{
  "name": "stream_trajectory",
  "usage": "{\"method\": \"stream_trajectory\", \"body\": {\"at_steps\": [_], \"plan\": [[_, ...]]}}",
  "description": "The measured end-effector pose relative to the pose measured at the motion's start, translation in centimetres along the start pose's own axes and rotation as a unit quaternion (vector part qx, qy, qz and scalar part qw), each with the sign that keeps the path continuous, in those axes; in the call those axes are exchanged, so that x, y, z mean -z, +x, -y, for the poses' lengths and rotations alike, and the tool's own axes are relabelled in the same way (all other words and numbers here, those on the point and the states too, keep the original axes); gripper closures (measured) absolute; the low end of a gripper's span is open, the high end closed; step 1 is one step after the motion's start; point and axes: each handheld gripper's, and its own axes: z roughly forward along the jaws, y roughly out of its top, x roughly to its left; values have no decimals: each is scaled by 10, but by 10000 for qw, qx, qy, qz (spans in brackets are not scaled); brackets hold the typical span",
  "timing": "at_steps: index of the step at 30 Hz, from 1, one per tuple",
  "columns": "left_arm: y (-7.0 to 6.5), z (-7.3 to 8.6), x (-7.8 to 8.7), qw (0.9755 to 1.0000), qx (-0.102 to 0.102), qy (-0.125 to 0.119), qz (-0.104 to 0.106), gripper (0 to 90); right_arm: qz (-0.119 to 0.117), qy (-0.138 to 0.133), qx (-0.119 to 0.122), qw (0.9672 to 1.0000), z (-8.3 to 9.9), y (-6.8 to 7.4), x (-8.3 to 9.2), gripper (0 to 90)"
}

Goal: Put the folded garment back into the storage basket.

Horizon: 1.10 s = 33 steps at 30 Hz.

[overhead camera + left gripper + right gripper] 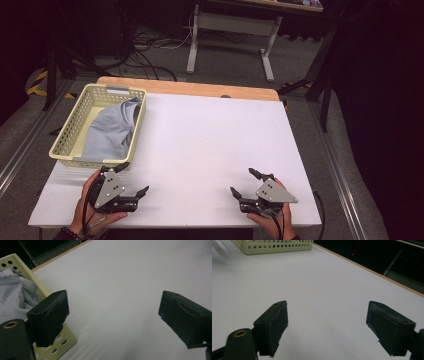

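Pale-blue cloth (111,131) heaped in cream perforated basket (73,125), just beyond and left of left gripper (133,179). Left gripper jaws spread wide, nothing between, one tip just beside basket's near wall. Right gripper (243,182) jaws spread, empty, low over white table (210,135), basket well apart.

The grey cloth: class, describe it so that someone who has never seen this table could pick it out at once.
Start at the white table and go to its far left corner, where a pale yellow perforated basket stands. The grey cloth lies crumpled inside it, one fold draped over the right rim. It is the one soft thing there, nearest the left claw.
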Motion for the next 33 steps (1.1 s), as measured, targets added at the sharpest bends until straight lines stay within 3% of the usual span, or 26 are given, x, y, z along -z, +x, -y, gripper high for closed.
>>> {"method": "stream_trajectory", "body": {"at_steps": [11, 21, 26, 33], "plan": [[2, 2, -4, 9998, 65, 74, 178, 83, 162, 0, -127, 9998, -1, 2, -4, 139], [-1, 1, -7, 9996, -102, 245, 120, 81, 258, 66, -78, 9996, 0, 2, -5, 140], [-1, 1, -9, 9995, -85, 286, 144, 80, 265, 82, -181, 9995, 2, -2, -7, 140], [-4, 1, -11, 9992, -106, 344, 164, 79, 301, 88, -145, 9994, 1, -2, -6, 140]]}}
